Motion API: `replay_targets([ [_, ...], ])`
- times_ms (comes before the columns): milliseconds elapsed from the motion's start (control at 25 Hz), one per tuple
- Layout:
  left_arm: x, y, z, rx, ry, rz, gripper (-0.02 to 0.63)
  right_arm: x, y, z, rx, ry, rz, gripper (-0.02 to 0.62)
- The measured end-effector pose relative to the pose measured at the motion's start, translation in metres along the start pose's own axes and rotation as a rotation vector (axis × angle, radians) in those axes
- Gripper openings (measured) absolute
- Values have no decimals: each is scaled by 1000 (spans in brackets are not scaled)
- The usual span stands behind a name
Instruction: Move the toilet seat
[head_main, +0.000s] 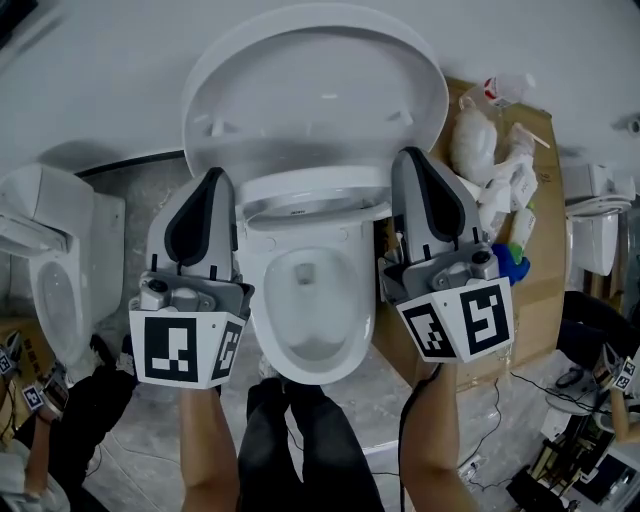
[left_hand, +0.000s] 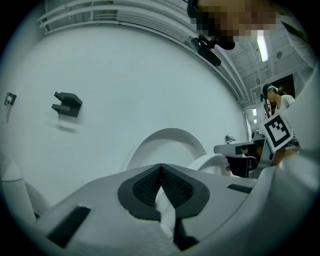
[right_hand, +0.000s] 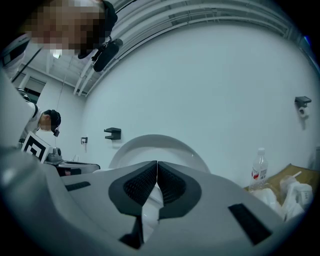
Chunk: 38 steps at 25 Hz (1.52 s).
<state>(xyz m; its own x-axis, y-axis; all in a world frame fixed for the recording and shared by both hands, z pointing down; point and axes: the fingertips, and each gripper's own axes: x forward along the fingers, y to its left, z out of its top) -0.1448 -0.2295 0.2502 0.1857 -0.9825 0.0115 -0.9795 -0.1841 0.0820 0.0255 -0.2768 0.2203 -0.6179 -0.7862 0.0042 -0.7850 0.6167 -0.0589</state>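
A white toilet fills the middle of the head view. Its lid stands raised against the wall, and the seat ring shows just in front of it, over the back of the open bowl. Whether the ring rests on the rim I cannot tell. My left gripper is left of the bowl, my right gripper to its right, both level and pointing at the wall. Both are shut with nothing between the pads. The lid arches above the left gripper. The lid also rises behind the right gripper.
A cardboard box with bottles and plastic bags stands right of the toilet. Other toilets stand at far left and far right. A dark bracket hangs on the wall. The person's legs are before the bowl.
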Motion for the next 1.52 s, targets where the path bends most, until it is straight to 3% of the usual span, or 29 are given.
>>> replay_targets([
  [1520, 32, 16, -1, 38, -28, 26, 9, 37, -14, -5, -1, 4, 27, 14],
])
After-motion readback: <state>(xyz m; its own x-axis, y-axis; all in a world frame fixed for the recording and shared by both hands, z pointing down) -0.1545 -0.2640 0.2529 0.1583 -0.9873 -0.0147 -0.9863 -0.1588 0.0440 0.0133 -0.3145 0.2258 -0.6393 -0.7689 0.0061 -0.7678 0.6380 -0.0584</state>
